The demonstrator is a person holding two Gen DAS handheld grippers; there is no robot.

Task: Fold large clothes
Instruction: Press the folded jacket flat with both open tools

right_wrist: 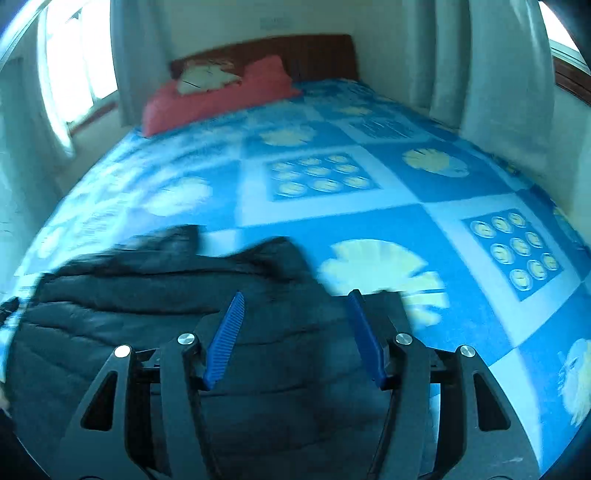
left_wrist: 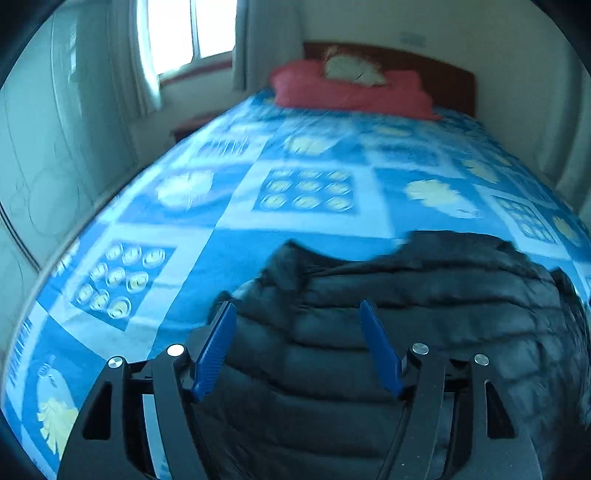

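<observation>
Left gripper [left_wrist: 297, 314]: black two-finger frame with blue ribbed pads; jaws spread apart, nothing between the pads, released.
Right gripper [right_wrist: 295, 304]: same build; jaws spread apart, pads clear of fabric, released.
Black quilted puffer jacket [left_wrist: 406, 332]: lies bunched on the near end of the bed, below and beyond both grippers; in the left wrist view it fills 3 to 6 o'clock, in the right wrist view 6 to 9 o'clock [right_wrist: 147, 314].
Blue patchwork bedspread with pale shell and disc prints [left_wrist: 314, 221]: covers the whole bed under the jacket; views blurred.
Red pillow [left_wrist: 347, 92]: at 12 o'clock, at the head of the bed, a pale crumpled item on top of it.
Dark brown wooden headboard [left_wrist: 436, 70]: behind the pillow, against the wall.
Curtained window [left_wrist: 192, 29]: at 11 o'clock, left wrist view.
</observation>
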